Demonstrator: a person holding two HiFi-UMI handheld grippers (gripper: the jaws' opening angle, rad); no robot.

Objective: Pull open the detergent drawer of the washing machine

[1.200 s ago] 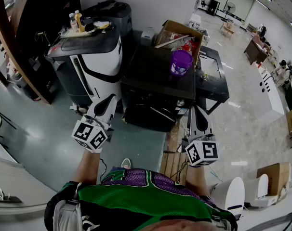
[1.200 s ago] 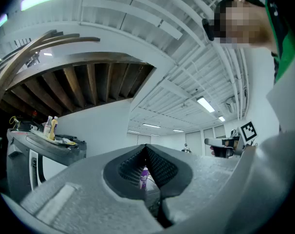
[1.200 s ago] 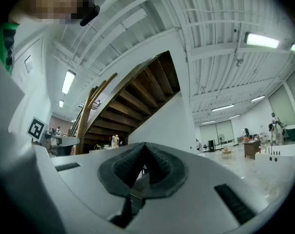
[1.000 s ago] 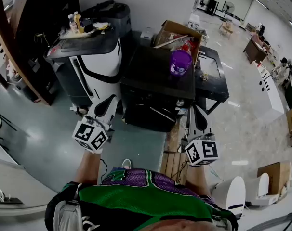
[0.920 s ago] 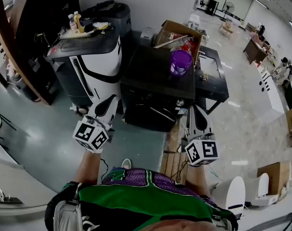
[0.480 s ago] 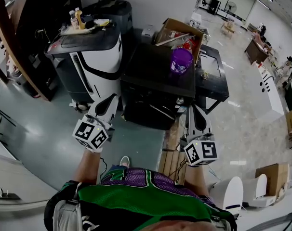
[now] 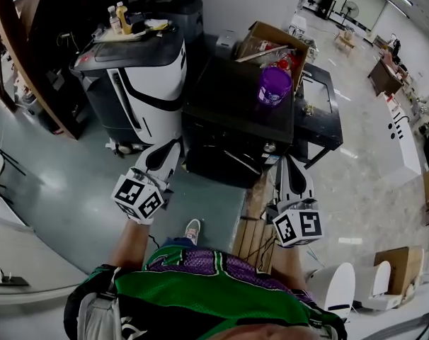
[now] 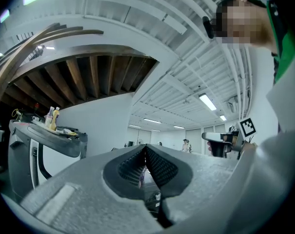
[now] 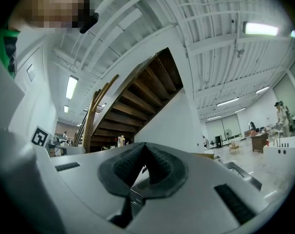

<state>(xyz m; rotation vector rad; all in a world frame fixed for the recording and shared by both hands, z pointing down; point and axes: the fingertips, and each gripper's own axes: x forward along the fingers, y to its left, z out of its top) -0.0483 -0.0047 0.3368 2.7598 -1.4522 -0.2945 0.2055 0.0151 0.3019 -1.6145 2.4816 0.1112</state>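
A black front-loading washing machine (image 7: pixel 232 112) stands ahead of me, its control strip with a small knob (image 7: pixel 270 147) facing me; I cannot make out the detergent drawer. A purple cup (image 7: pixel 273 85) sits on its top. My left gripper (image 7: pixel 172 147) hovers just short of the machine's lower left front corner, shut with nothing held. My right gripper (image 7: pixel 284 163) hangs near the lower right front corner, below the knob, also shut and empty. The ribbed pads meet in the left gripper view (image 8: pixel 144 147) and in the right gripper view (image 9: pixel 144 146).
A white and black appliance (image 7: pixel 140 83) with bottles (image 7: pixel 119 20) on top stands left of the washer. Behind it lies an open cardboard box (image 7: pixel 271 41), to its right a black stand (image 7: pixel 317 112). A wooden pallet (image 7: pixel 253 225) lies at my feet, and a wooden staircase (image 7: pixel 16 62) rises at left.
The head view has shifted a little, so the washer and the appliance beside it sit slightly further right. Both grippers stay shut in front of the washer; the left one has sunk slightly.
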